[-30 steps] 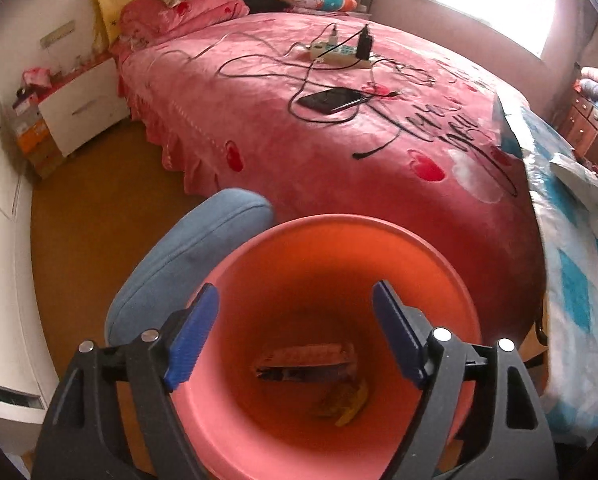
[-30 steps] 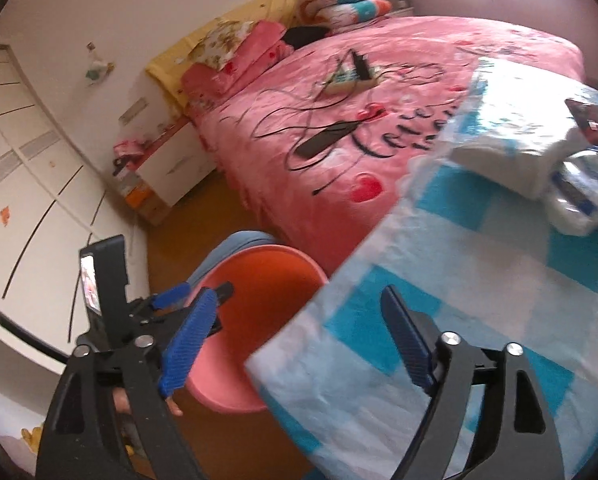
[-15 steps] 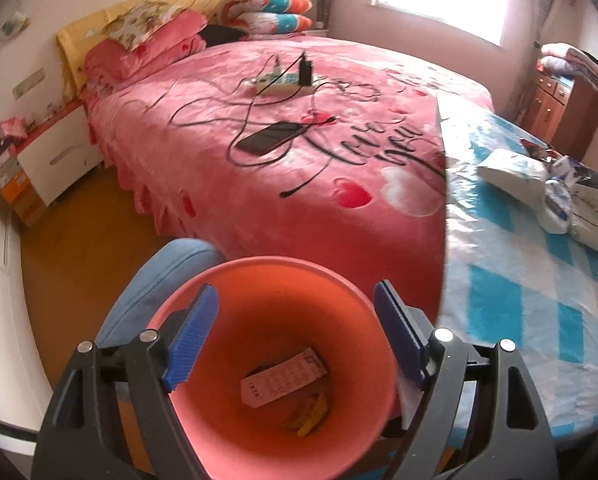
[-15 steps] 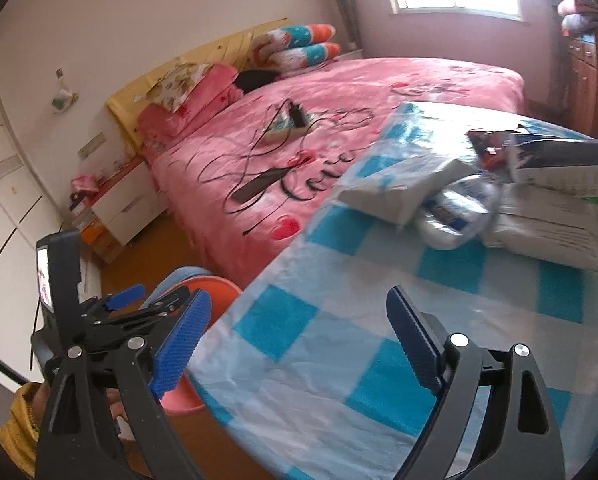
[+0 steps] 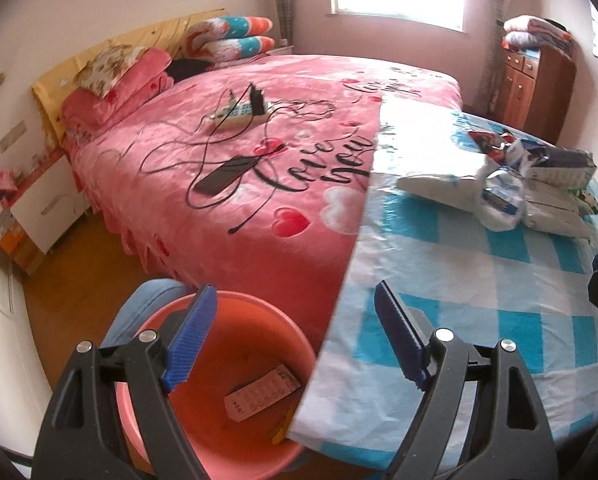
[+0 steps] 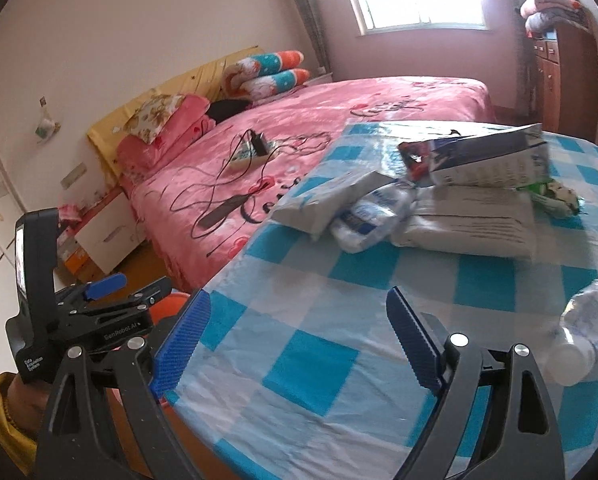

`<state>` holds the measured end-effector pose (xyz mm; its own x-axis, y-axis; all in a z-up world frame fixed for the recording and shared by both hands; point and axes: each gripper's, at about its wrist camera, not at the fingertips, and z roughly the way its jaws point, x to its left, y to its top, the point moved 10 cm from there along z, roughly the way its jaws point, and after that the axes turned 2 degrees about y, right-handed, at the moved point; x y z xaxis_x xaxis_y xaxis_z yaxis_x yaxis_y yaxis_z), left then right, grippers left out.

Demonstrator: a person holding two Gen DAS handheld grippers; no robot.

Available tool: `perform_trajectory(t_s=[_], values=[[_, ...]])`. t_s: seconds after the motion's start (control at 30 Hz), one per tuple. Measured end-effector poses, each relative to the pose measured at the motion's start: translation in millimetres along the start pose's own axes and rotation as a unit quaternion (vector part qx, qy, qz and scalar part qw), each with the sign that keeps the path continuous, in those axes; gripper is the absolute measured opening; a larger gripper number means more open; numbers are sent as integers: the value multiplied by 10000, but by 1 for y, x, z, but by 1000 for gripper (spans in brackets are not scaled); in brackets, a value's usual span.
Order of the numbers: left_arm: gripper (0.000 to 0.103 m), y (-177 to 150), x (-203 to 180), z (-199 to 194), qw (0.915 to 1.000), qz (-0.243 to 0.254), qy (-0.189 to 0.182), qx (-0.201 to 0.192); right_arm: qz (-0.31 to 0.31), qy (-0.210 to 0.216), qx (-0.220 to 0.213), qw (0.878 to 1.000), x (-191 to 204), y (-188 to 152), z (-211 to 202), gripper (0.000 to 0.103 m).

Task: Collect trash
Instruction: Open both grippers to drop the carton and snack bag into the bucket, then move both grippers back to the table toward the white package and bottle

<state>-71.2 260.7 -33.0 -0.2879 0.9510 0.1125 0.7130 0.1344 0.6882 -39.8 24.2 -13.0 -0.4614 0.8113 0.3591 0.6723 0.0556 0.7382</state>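
Observation:
A pink trash bin (image 5: 223, 432) stands on the floor at the table's near left edge, with a white paper slip (image 5: 261, 394) and a yellow scrap inside. My left gripper (image 5: 295, 338) is open and empty above the bin and the table edge. My right gripper (image 6: 297, 342) is open and empty over the blue checked tablecloth (image 6: 311, 360). Trash lies on the table: a crushed plastic bottle (image 6: 365, 216), white packets (image 6: 467, 220), a blue-white carton (image 6: 487, 160), a red wrapper (image 6: 413, 158), and another crushed bottle (image 6: 583, 336) near my right gripper. The pile also shows in the left wrist view (image 5: 503, 196).
A pink bed (image 5: 259, 152) with a phone, power strip and cables lies beyond the table. A blue chair seat (image 5: 139, 304) sits behind the bin. A white nightstand (image 5: 39, 204) stands at left, a wooden cabinet (image 5: 535, 80) at far right.
Both grippers have lifted and swung right, from over the bin toward the table. The trash pile has come into fuller view. Both jaws stay open.

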Motion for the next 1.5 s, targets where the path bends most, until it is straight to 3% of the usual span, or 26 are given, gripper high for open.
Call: perform_trajectory(t_s=[0.4,1.0,1.33,1.5], values=[[82,11,-53,-21,9988,455,2,-171,337,-122,-324,9988,-46,3,-30,88],[82,16,-119,-35,9948,982,-97,-252,946,-488,-410,9935,-122,-3,-58,88],[82,11,-155,-37,9910,1302,-196,-222,1388,-686,-495,9867,-167,-2,-74,88],[82,8,-179,-40,9870,1525,-474,-201,1899,-909,-494,9763,-210,-5,-86,88]])
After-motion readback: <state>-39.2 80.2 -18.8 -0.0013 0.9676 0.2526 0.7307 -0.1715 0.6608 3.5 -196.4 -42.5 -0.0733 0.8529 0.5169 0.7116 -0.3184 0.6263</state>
